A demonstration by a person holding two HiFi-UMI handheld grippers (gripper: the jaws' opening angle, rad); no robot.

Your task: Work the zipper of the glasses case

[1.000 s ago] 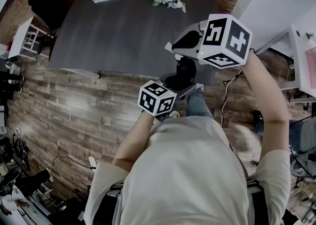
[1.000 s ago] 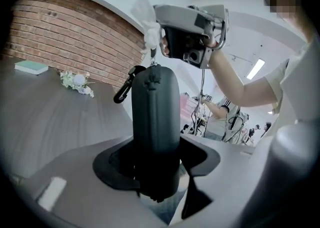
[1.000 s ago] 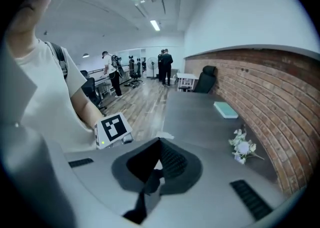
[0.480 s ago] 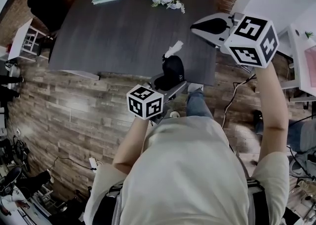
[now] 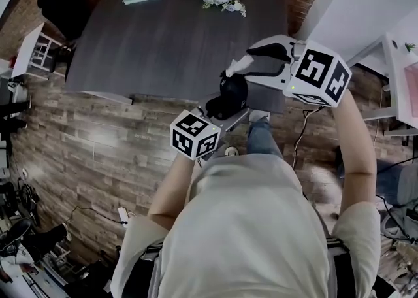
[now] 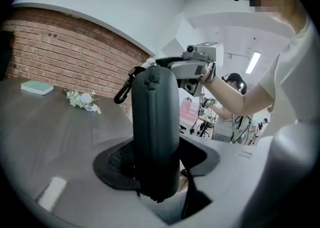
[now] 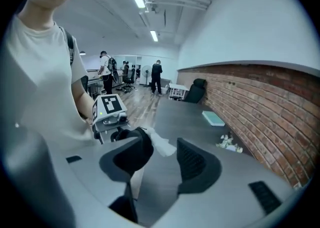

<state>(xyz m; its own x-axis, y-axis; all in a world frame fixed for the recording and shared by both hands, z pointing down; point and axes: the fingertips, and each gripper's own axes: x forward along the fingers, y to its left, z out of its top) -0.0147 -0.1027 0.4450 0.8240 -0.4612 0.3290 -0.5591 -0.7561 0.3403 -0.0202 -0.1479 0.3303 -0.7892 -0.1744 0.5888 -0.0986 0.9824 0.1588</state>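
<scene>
My left gripper (image 6: pixel 157 167) is clamped on the case (image 6: pixel 155 117), which stands upright in its jaws over the near right edge of the table (image 5: pixel 163 42). My right gripper (image 7: pixel 162 154) has just been opening. Its jaws are now well apart at the case's top, a white cloth (image 7: pixel 161 142) between them, and the pads grip nothing.

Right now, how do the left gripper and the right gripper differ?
The left gripper has its jaws clamped on the upright case. The right gripper has jaws that have just been opening and press on nothing, with only a white cloth showing between them. The left gripper holds the case's lower end, while the right gripper is by its top. Both aim at the case.
</scene>
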